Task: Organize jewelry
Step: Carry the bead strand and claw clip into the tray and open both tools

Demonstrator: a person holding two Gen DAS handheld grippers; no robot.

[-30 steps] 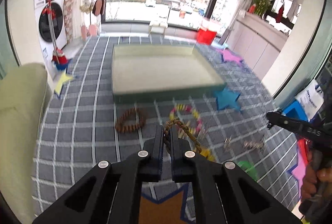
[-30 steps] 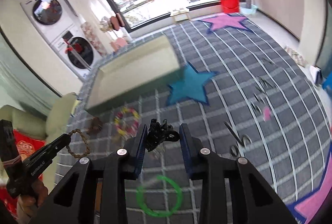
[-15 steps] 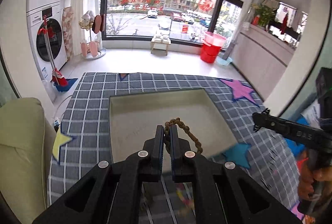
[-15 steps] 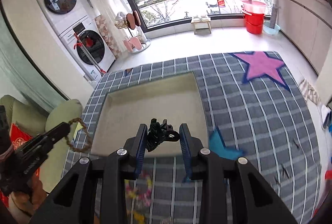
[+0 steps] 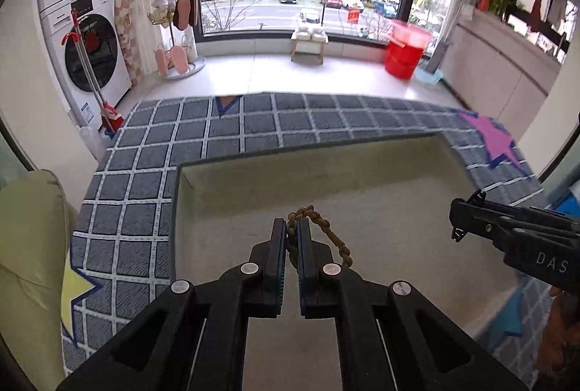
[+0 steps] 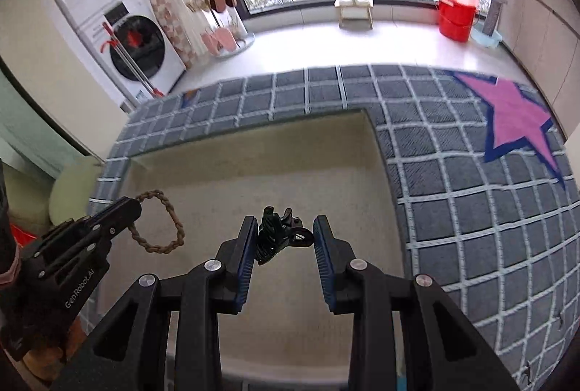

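A shallow beige tray (image 5: 362, 180) (image 6: 253, 151) lies on the grey checked rug. My left gripper (image 5: 291, 233) is shut on a brown braided bracelet (image 5: 333, 238), which hangs over the tray's inside. The same bracelet (image 6: 159, 220) shows as a loop at the left gripper's tip (image 6: 127, 206) in the right wrist view. My right gripper (image 6: 284, 235) is shut on a black hair claw clip (image 6: 277, 235), also above the tray. The right gripper's tip (image 5: 460, 217) shows at the right edge of the left wrist view.
The checked rug (image 5: 145, 180) carries a pink star (image 6: 514, 122), a yellow star (image 5: 74, 289) and a blue star (image 5: 514, 311). A pale green cushion (image 5: 25, 246) lies at the left. Beyond the rug stand washing machines (image 5: 87, 39), a red bucket (image 5: 406, 53) and a small stool (image 5: 308, 42).
Both grippers have moved forward from the loose jewelry on the rug to above the tray, each keeping its item. The other bracelets and clips have dropped out of view.
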